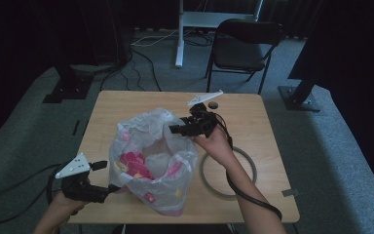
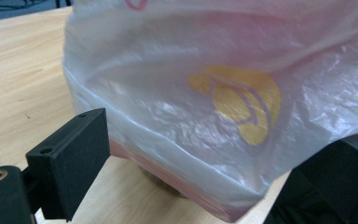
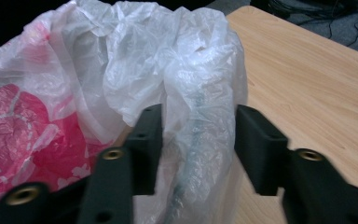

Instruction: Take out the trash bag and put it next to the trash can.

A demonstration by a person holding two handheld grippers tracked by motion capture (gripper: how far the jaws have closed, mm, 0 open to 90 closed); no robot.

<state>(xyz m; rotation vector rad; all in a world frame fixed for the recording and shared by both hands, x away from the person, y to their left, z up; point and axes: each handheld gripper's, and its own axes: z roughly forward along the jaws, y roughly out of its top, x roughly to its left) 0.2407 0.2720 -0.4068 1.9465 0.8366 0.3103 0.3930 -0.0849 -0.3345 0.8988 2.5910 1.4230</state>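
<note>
Left hand-held gripper (image 1: 111,187): I hold it at the near left corner of the counter (image 1: 268,131), its jaws spread wide with the bag's lower corner lying between them; in the left gripper view the pads stand off the plastic on both sides, so I grip nothing here.
Plastic bag (image 1: 151,161): it stands puffed up in the middle of the counter, mouth upward, its pink and yellow print facing me.
Right hand-held gripper (image 1: 171,129): I have it at the bag's far rim, jaws half open around a bunched fold of film; the pads look just short of pinching, so I judge no hold yet.
Ring (image 1: 246,163): a flat hoop lies on the counter right of the bag, under my right forearm.
Progress: early, I judge. Both grippers are placed on the bag, neither has clamped. Closing and handling the bag remain.
</note>
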